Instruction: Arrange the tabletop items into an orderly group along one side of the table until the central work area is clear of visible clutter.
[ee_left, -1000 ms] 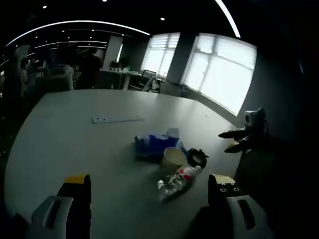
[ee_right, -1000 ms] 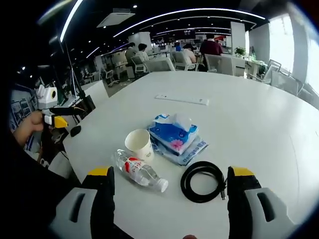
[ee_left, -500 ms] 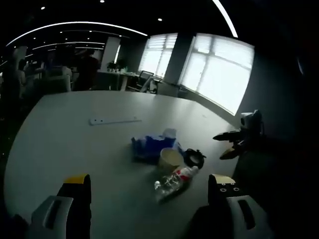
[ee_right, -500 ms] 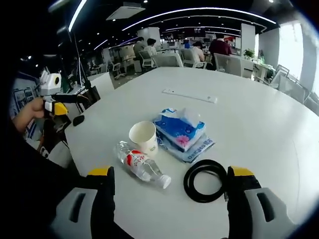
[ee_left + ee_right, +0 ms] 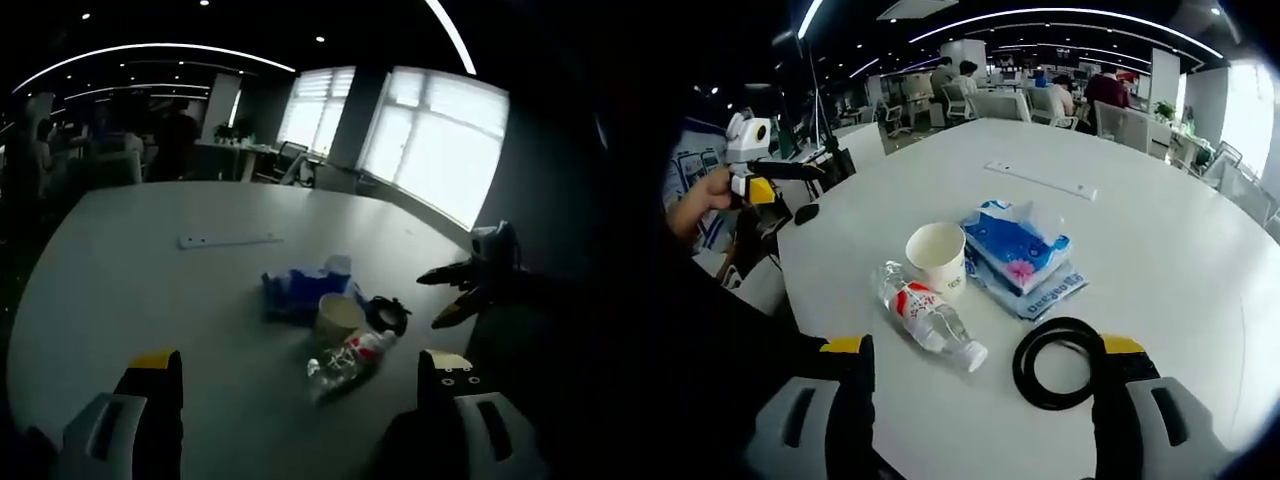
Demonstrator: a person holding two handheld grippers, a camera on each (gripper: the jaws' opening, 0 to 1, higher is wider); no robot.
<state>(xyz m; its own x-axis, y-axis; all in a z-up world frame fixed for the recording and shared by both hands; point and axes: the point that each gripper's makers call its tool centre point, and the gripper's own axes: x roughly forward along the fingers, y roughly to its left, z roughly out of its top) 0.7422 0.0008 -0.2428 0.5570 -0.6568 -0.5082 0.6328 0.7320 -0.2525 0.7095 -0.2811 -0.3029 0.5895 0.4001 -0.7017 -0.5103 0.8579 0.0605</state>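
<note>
1. Yellow-tipped jaws first: we've got the right gripper spread wide over the white round table, holding nothing; the left gripper gapes just as wide.
2. Nearest us, a clear plastic bottle with a red label lies on its side beside a black coiled cable.
3. Behind them, a cream paper cup stands upright, touching the blue tissue pack.
4. Farther back lies a flat white strip.

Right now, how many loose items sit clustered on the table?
4: a cup upright, a bottle lying in front of it, a tissue pack beside it, a cable coil nearest the right tool.
</note>
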